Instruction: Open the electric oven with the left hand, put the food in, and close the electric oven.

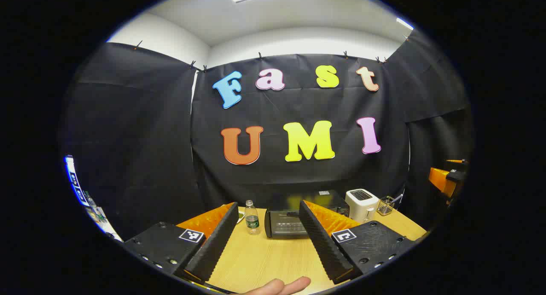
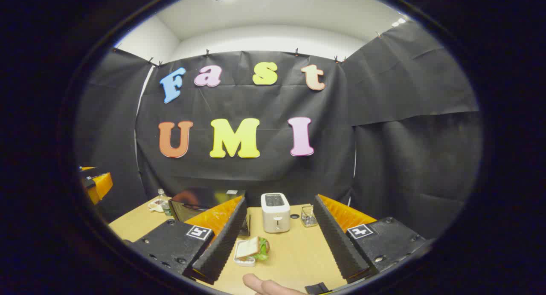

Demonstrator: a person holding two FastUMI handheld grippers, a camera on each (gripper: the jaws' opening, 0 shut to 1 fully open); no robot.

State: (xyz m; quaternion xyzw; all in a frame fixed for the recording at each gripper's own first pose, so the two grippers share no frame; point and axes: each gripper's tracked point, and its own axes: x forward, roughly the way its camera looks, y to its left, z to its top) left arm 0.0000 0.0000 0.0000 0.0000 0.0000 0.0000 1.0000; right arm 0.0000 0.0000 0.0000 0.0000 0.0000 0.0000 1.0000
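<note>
The black electric oven (image 1: 285, 227) stands at the back of the wooden table (image 1: 264, 261) with its door closed. My left gripper (image 1: 268, 206) hovers open in front of it, some way back, nothing between its fingers. In the right gripper view a sandwich with lettuce lies on a small tray (image 2: 251, 249) on the table, just inside the left finger of my right gripper (image 2: 280, 199), which is open and above it. The oven (image 2: 200, 203) shows partly behind that finger.
A water bottle (image 1: 252, 218) stands left of the oven, a white toaster (image 1: 361, 204) and a wire basket (image 1: 385, 205) to its right. The other gripper (image 1: 448, 180) is at the right edge. A person's finger (image 1: 281, 286) shows at the bottom.
</note>
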